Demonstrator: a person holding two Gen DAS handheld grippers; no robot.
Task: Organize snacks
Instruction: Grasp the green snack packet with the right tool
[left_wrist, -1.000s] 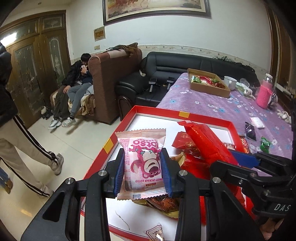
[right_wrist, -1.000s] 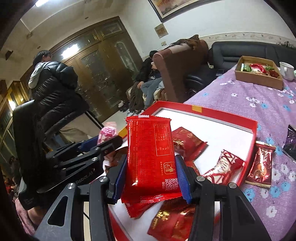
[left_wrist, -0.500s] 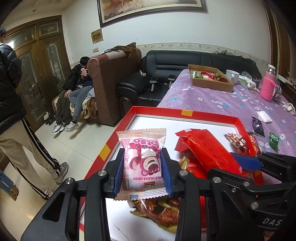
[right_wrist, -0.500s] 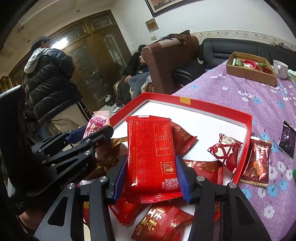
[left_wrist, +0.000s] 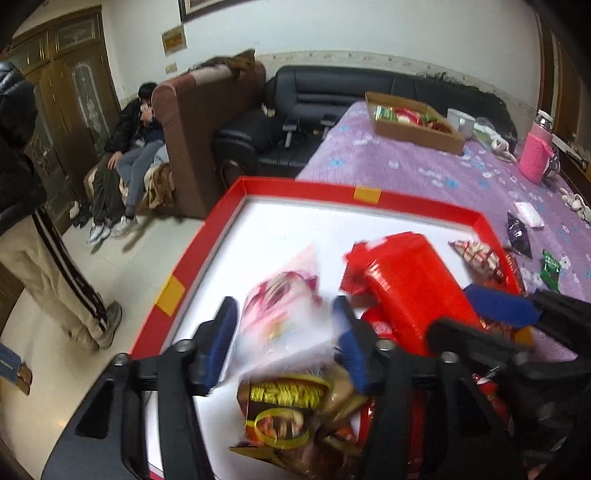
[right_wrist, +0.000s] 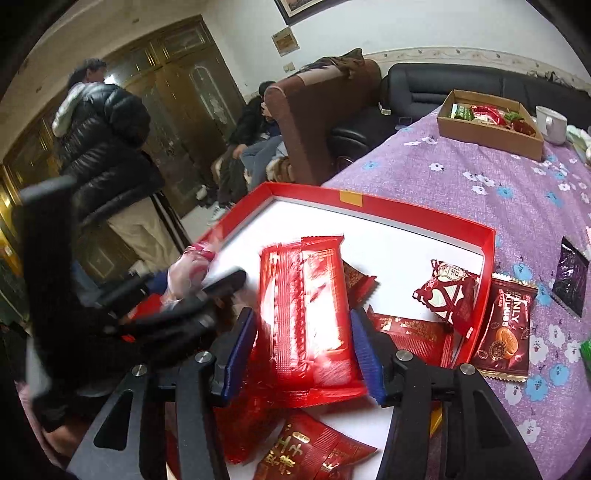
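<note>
Left wrist view: we see the left gripper (left_wrist: 282, 341) spread wide, its blurred pink-and-white plastic snack packet (left_wrist: 284, 314) apparently released over the red-rimmed white tray (left_wrist: 295, 192). The right gripper (right_wrist: 304, 349) stands wide around the flat red foil snack packet (right_wrist: 306, 314); we recommend releasing low over bare tray floor.

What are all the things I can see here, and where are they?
Tablecloth: one, purple, flowered.
Tray: one, red rim, white floor, on the tablecloth.
Pink packet: one, blurred, loose between the left gripper's fingers.
Long red packet: one, between the right gripper's fingers.
Small red packet: one, tray's right side.
Brown biscuit packet: one, on the cloth beside the tray.
Cardboard box: one, brown, far end, holding snacks.
Mug: one, white, beside the box.
Left gripper: one, black, blue fingers, open.
Right gripper: one, black, blue fingers, grip unclear.
</note>
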